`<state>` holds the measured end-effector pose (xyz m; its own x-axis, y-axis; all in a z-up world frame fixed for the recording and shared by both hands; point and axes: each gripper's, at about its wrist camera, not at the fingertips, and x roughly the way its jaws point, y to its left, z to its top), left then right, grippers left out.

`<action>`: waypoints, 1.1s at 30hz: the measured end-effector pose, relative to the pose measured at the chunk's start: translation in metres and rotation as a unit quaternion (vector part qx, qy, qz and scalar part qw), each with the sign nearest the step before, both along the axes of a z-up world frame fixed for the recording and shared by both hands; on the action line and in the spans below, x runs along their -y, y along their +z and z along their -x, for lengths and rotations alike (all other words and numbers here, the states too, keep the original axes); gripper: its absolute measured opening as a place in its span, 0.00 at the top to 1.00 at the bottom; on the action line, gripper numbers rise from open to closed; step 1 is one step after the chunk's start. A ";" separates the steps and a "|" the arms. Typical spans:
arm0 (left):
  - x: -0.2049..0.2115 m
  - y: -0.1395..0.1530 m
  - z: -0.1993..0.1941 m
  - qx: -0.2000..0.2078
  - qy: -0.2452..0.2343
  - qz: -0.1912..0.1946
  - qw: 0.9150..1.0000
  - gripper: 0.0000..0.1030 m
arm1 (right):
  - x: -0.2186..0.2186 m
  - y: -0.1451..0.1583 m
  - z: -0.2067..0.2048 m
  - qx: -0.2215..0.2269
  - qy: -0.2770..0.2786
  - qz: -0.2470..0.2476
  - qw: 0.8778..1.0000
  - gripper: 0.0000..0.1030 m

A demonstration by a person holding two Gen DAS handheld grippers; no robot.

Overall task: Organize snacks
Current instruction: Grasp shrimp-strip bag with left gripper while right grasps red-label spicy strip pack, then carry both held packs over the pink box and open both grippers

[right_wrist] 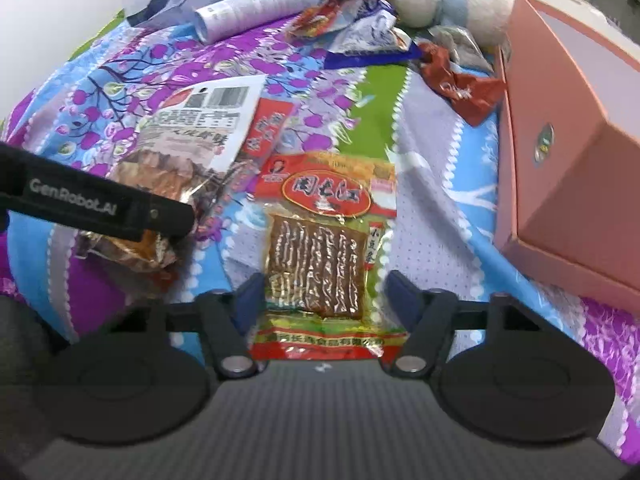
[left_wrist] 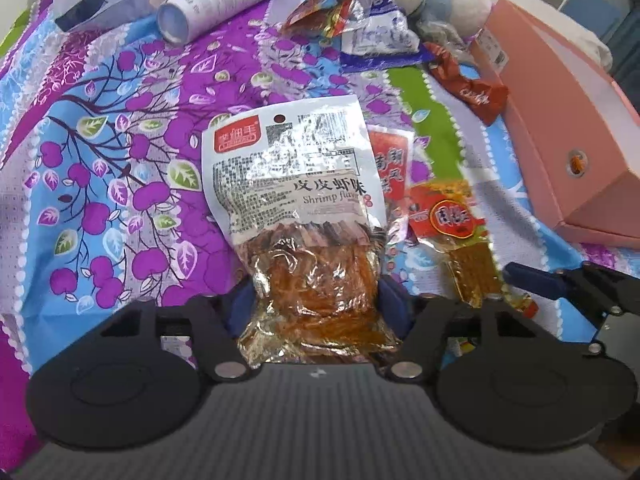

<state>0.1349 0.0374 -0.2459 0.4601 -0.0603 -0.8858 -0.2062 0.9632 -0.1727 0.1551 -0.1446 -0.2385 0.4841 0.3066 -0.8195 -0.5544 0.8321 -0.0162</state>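
Observation:
My left gripper (left_wrist: 316,300) straddles the lower end of a white shrimp-flavour snack bag (left_wrist: 292,184); its blue pads (left_wrist: 394,296) press the crumpled bag from both sides. My right gripper (right_wrist: 326,292) is open around the bottom of a red and yellow dried-tofu pack (right_wrist: 320,232) that lies flat on the cloth. The shrimp bag (right_wrist: 196,120) and the left gripper's arm show at the left of the right wrist view. A small red packet (right_wrist: 268,128) lies between the two bags. The tofu pack (left_wrist: 460,232) shows right of the shrimp bag.
A pink box (right_wrist: 568,152) stands at the right. At the back lie a white tube (left_wrist: 224,0), several loose wrappers (left_wrist: 368,20), a dark red candy packet (right_wrist: 464,84) and a plush toy (right_wrist: 440,0). The flowered cloth (left_wrist: 100,160) covers the surface.

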 end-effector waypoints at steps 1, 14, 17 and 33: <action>0.000 0.003 0.002 0.004 0.002 0.002 1.000 0.38 | -0.002 0.002 0.002 0.004 0.003 0.003 1.000 0.50; -0.009 0.056 0.036 0.065 0.032 0.023 0.997 0.38 | 0.006 0.031 0.018 0.019 -0.014 -0.030 0.999 0.53; -0.007 0.070 0.043 0.079 0.030 0.027 0.996 0.37 | 0.011 0.046 0.024 0.032 -0.018 -0.040 0.999 0.53; 0.022 0.150 0.074 0.166 -0.001 0.048 0.985 0.37 | 0.044 0.134 0.065 0.110 -0.047 -0.096 0.988 0.53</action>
<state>0.0613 0.0154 -0.0955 0.7228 -0.1376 -0.6772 -0.1209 0.9397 -0.3199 0.0904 -0.1891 -0.1047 0.6776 0.3914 -0.6227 -0.4751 0.8792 0.0356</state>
